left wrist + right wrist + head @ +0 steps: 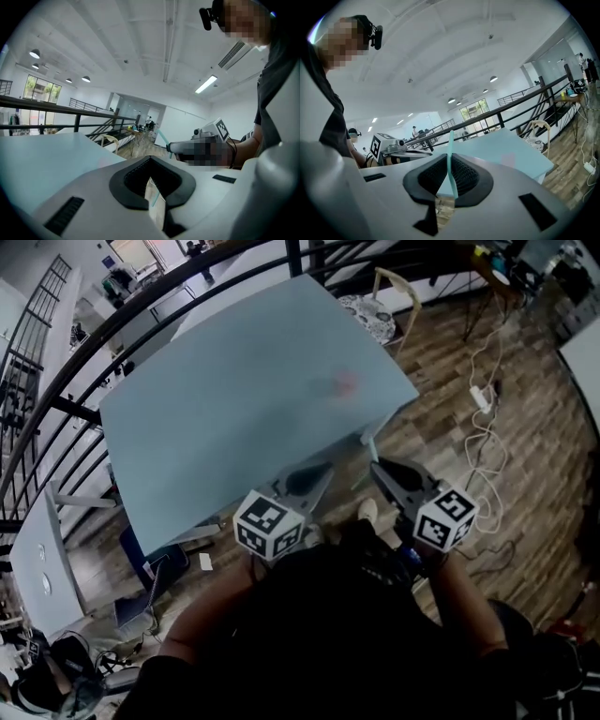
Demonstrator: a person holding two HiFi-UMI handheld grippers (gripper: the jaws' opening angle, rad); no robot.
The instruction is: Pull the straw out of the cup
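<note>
Right gripper view: R gripper (449,177) jaws clamped on teal straw (450,150); straw stands upright and sticks out past the tips. Left gripper view: L gripper (151,180) jaws nearly together, just a slit, nothing clearly held. Head view: both grippers close to person's body, off near edge of light blue table (216,418), well apart from faint pink blur (345,382) on tabletop. Poss. the cup, can't tell.

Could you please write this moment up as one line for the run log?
right gripper: shut on straw | left gripper: shut | straw held in air, off table
</note>
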